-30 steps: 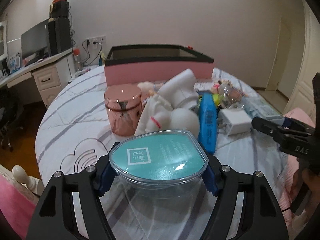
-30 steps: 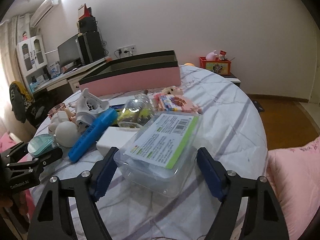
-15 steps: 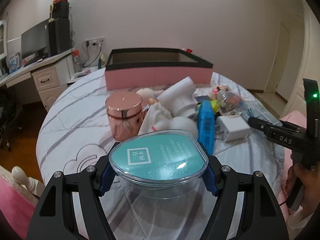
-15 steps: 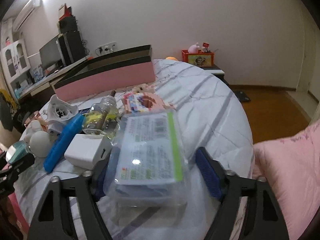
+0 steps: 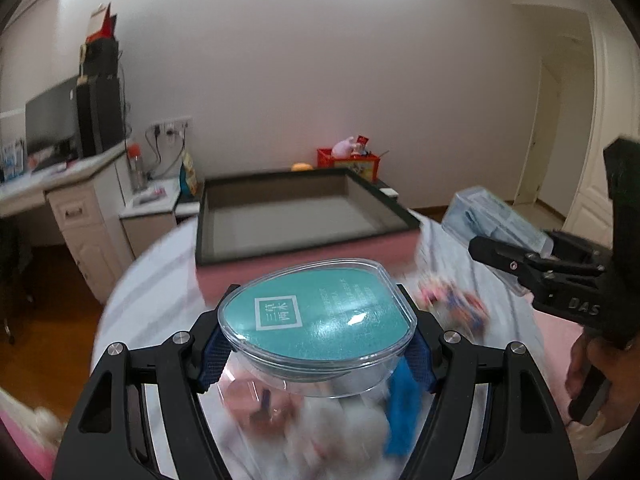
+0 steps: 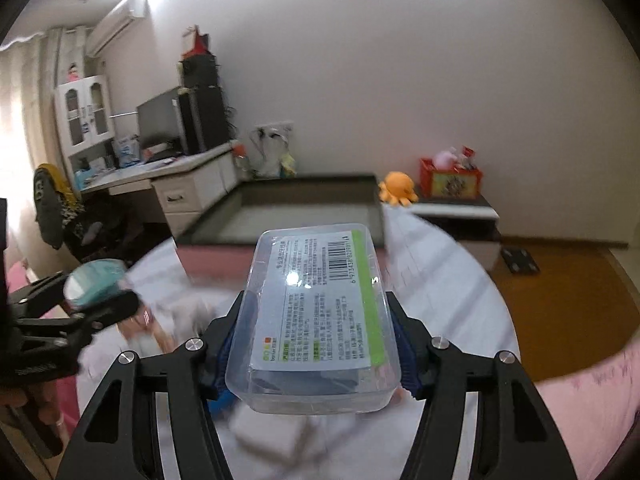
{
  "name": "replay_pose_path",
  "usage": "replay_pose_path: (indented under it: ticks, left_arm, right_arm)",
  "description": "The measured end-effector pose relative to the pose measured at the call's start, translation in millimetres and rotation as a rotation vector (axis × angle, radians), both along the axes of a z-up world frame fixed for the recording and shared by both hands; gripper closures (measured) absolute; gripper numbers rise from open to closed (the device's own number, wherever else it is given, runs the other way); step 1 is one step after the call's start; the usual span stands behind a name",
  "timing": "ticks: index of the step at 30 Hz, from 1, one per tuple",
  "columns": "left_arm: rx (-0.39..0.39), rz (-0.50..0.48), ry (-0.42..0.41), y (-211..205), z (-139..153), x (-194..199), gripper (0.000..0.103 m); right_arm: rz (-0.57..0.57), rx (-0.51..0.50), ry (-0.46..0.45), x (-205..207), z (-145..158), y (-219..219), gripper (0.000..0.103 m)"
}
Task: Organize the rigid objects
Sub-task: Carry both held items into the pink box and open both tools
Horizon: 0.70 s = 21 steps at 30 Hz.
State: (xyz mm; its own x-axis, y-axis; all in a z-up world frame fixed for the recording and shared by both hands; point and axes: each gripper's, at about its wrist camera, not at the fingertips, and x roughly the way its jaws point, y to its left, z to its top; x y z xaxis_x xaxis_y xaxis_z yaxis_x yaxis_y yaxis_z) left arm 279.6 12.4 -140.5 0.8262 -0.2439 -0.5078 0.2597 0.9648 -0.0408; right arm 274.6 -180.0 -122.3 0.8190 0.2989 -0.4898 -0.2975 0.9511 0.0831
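You have two clear cases in the air, one per hand. The teal case [image 5: 316, 320] sits clamped between the fingers of your left gripper [image 5: 316, 354], and the labelled case [image 6: 316, 320] is clamped lengthwise between the fingers of your right gripper [image 6: 316, 354]; both pairs of pads press on the plastic walls. Ahead of both lies one box [image 5: 296, 216], pink-sided with a dark rim, open and seemingly empty, resting on the bed [image 6: 440, 280].

Mind the grip: these are smooth, hard shells held only at their sides, so a quick swing or a tilt could let either one slide out of the pads and drop onto the clutter below. The labelled case reaches well past the fingers, so its front end may dip. Your two grippers are close side by side; converging on the box together risks knocking them, or a case, against the rim.

Below you the loose pile is smeared by motion, so I can count only roughly: one blue thing [image 5: 402, 412], one patterned thing [image 5: 452, 308], the rest unclear.
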Motion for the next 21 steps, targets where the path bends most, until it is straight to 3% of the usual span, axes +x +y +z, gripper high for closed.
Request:
replay_pose_path:
  ticks: [3, 5, 11, 15, 21]
  left_arm:
    - [0.019, 0.005, 0.021, -1, 8, 48, 0.03]
    - [0.024, 0.011, 0.052, 1, 9, 78, 0.03]
    - [0.073, 0.048, 0.201, 4, -10, 169, 0.03]
    - [0.149, 0.063, 0.305, -4, -32, 207, 0.03]
    - [0.186, 0.071, 0.413, -7, -56, 231, 0.029]
  right_arm:
    - [0.038, -0.017, 0.007, 41, 15, 17, 0.039]
    - [0.07, -0.002, 0.069, 79, 15, 28, 0.039]
    - [0.076, -0.049, 0.234, 163, -15, 48, 0.039]
    - [0.046, -0.081, 0.324, 194, -42, 51, 0.039]
    - [0.036, -0.121, 0.4, 211, -68, 50, 0.039]
